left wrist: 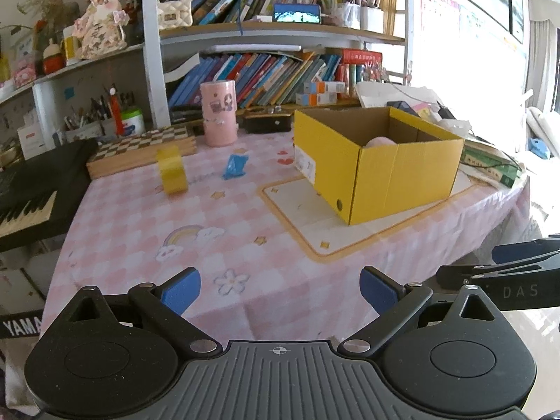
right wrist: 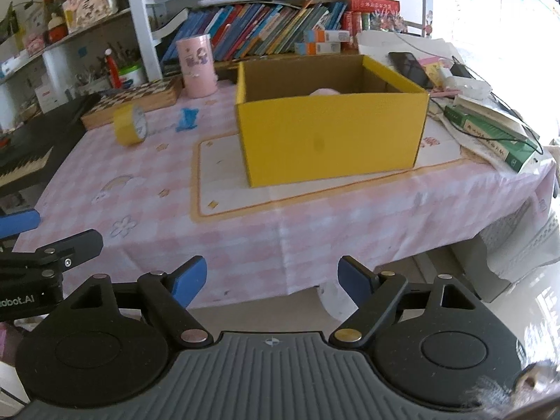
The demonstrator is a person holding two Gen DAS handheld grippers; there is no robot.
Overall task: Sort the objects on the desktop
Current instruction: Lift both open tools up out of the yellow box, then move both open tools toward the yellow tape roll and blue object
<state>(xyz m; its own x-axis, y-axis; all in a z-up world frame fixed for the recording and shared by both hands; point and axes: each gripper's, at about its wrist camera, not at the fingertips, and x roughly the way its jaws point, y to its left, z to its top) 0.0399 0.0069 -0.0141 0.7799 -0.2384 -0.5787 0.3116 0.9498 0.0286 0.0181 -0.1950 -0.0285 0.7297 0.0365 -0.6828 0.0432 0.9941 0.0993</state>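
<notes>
- Left gripper (left wrist: 280,292): jaws spread wide with nothing between them, held over the near edge of the table (left wrist: 140,231); its blue pads (left wrist: 182,294) frame bare pink checked cloth.
- Right gripper (right wrist: 272,281): jaws likewise apart and holding nothing, hanging just off the table's front edge, lower than the tabletop.
- Yellow cardboard box (left wrist: 381,164): open-topped, standing on a cream mat with an orange border (left wrist: 297,203), right of centre. 1 pale pink rounded object (left wrist: 381,141) lies inside against the near wall; too little shows to name it.
- Yellow tape roll (left wrist: 171,171): standing on edge on the cloth, left of the box and well apart from both sets of jaws.
- Blue crumpled item (left wrist: 236,166): on the cloth between the tape roll and the box; possibly plastic, the detail is blurred.
- Pink cylindrical container (left wrist: 218,112): upright at the back of the table, beside a chequered wooden board (left wrist: 140,150).
- Left view only: black keyboard (left wrist: 31,196) along the table's left side in full, and the right gripper's fingers entering at the right margin.
- Right view only: green book (right wrist: 490,136), black phone (right wrist: 409,68) and cables right of the box, plus floor under the table edge.
</notes>
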